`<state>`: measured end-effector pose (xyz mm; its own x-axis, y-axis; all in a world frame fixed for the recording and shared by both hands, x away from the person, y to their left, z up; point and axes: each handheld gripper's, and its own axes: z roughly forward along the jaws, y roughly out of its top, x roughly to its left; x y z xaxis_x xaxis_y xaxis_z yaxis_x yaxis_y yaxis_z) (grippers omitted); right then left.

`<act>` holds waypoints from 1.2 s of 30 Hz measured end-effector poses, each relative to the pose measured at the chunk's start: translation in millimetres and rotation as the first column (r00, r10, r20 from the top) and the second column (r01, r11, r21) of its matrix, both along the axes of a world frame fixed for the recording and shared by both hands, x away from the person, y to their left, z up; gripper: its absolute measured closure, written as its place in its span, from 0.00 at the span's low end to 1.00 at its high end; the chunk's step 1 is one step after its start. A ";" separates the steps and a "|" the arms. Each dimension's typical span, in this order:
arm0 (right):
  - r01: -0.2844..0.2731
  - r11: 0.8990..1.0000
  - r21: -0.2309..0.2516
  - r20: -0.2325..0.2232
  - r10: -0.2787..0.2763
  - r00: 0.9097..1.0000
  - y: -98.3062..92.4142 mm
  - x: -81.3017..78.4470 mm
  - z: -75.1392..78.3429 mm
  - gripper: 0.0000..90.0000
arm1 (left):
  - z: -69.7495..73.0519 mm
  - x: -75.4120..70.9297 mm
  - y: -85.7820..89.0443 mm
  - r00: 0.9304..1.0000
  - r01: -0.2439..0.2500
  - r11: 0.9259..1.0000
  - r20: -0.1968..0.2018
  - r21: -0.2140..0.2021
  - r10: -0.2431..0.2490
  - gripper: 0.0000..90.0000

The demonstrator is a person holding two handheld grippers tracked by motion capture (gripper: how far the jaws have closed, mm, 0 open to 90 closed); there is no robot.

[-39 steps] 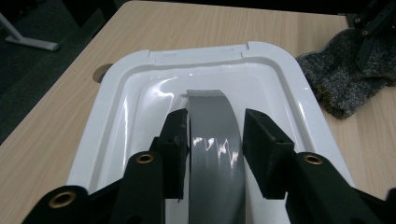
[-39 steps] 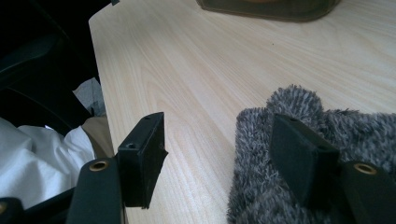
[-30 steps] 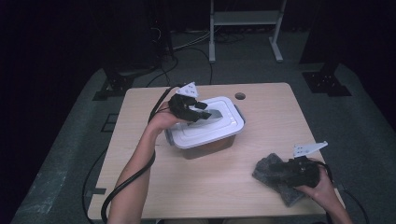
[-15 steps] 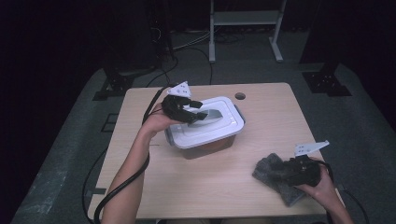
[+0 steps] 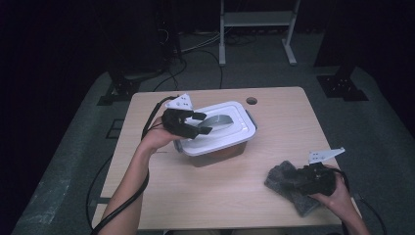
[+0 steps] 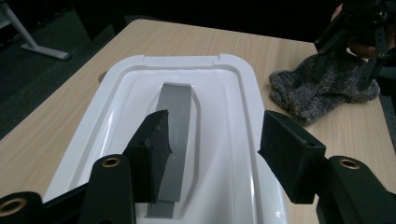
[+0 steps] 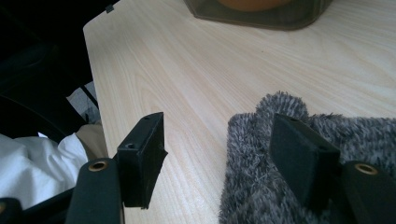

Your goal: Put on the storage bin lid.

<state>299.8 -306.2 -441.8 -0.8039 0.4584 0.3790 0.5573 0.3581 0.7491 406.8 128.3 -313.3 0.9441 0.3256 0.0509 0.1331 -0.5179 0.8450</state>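
A clear box with a white lid point(image 5: 235, 132) stands mid-table, and a flat grey handle point(image 5: 218, 121) lies along the lid's top. My left gripper point(image 5: 205, 123) hovers over the lid's left end. Its jaws have just been opening. In the left gripper view they point(image 6: 215, 149) stand apart above the grey handle point(image 6: 175, 116) without pressing it. At the near right corner lies a grey fuzzy cloth point(image 5: 286, 183). My right gripper point(image 5: 299, 178) is over it, open. In the right gripper view one jaw rests on the cloth point(image 7: 254, 168), the other over bare wood point(image 7: 219, 154).
The wooden table point(image 5: 220, 196) has a round cable hole point(image 5: 251, 101) behind the box. Something orange shows through the box's clear wall point(image 7: 261, 9). Cables trail from both grippers off the near edge. A white metal frame point(image 5: 254, 19) stands on the floor beyond.
My left gripper has drawn back leftward from the lid's middle to its left end, and its jaws have spread off the grey handle. The right gripper and cloth have stayed put.
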 end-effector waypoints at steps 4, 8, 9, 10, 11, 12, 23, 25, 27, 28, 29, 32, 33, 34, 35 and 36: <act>-0.001 1.000 -0.002 -0.003 0.001 1.000 1.9 -0.7 -0.6 0.39 | 1.5 -7.7 5.2 1.000 -0.002 1.000 0.004 -0.005 0.002 0.44; -0.006 1.000 -0.006 -0.004 0.006 1.000 3.7 -1.1 -1.3 0.39 | 1.7 -12.3 7.7 1.000 -0.005 1.000 0.003 -0.009 0.005 0.42; -0.006 1.000 -0.007 -0.004 0.006 1.000 4.0 -1.2 -1.3 0.39 | 1.5 -14.5 8.5 1.000 -0.001 1.000 0.003 -0.015 0.001 0.42; -0.004 1.000 -0.005 -0.004 0.004 1.000 3.7 -1.4 -0.9 0.38 | 1.1 -16.4 8.8 1.000 -0.002 1.000 0.002 -0.018 0.002 0.41; -0.002 1.000 -0.005 -0.002 0.002 1.000 3.5 -1.4 -0.8 0.38 | 0.3 -19.9 9.1 1.000 0.001 1.000 0.001 -0.017 -0.001 0.41; 0.000 1.000 -0.006 -0.001 0.000 1.000 3.2 -1.4 -0.7 0.38 | -0.4 -21.8 9.2 1.000 0.001 1.000 0.003 -0.016 -0.001 0.41; 0.010 1.000 -0.007 -0.001 -0.010 1.000 1.7 -1.2 -1.8 0.38 | -2.7 -37.1 20.1 1.000 -0.009 1.000 0.003 -0.028 0.009 0.32; 0.012 1.000 -0.006 -0.002 -0.012 1.000 1.6 -1.4 -1.9 0.38 | -3.4 -39.8 22.8 1.000 -0.014 1.000 0.001 -0.028 0.014 0.30; 0.013 1.000 -0.004 -0.004 -0.013 1.000 1.5 -1.5 -2.0 0.38 | -4.6 -43.3 26.0 1.000 -0.019 0.999 -0.003 -0.030 0.019 0.29; 0.014 1.000 -0.004 -0.006 -0.014 1.000 1.5 -1.6 -2.1 0.38 | -4.6 -43.3 26.0 1.000 -0.019 0.999 -0.003 -0.030 0.019 0.29; 0.013 1.000 -0.005 -0.006 -0.013 1.000 1.4 -1.6 -2.2 0.38 | -6.2 -46.2 29.6 1.000 -0.029 0.999 -0.004 -0.028 0.029 0.28; 0.014 1.000 -0.005 -0.005 -0.014 1.000 1.0 -1.5 -2.3 0.38 | -9.2 -49.6 37.2 0.999 -0.043 0.999 -0.008 -0.031 0.043 0.26; 0.014 1.000 -0.006 -0.006 -0.014 1.000 0.8 -1.6 -2.3 0.38 | -9.2 -49.6 37.2 0.999 -0.043 0.999 -0.008 -0.031 0.043 0.26; 0.014 1.000 -0.006 -0.007 -0.014 1.000 0.7 -1.5 -2.3 0.38 | -11.0 -51.2 42.8 0.998 -0.054 0.998 -0.011 -0.030 0.054 0.25; 0.015 1.000 -0.007 -0.007 -0.015 1.000 0.8 -1.4 -2.4 0.38 | -12.1 -52.4 45.3 0.998 -0.058 0.998 -0.014 -0.034 0.057 0.25; 0.015 1.000 -0.007 -0.007 -0.015 1.000 0.9 -1.4 -2.4 0.38 | -13.1 -53.8 47.8 0.998 -0.060 0.998 -0.017 -0.034 0.060 0.25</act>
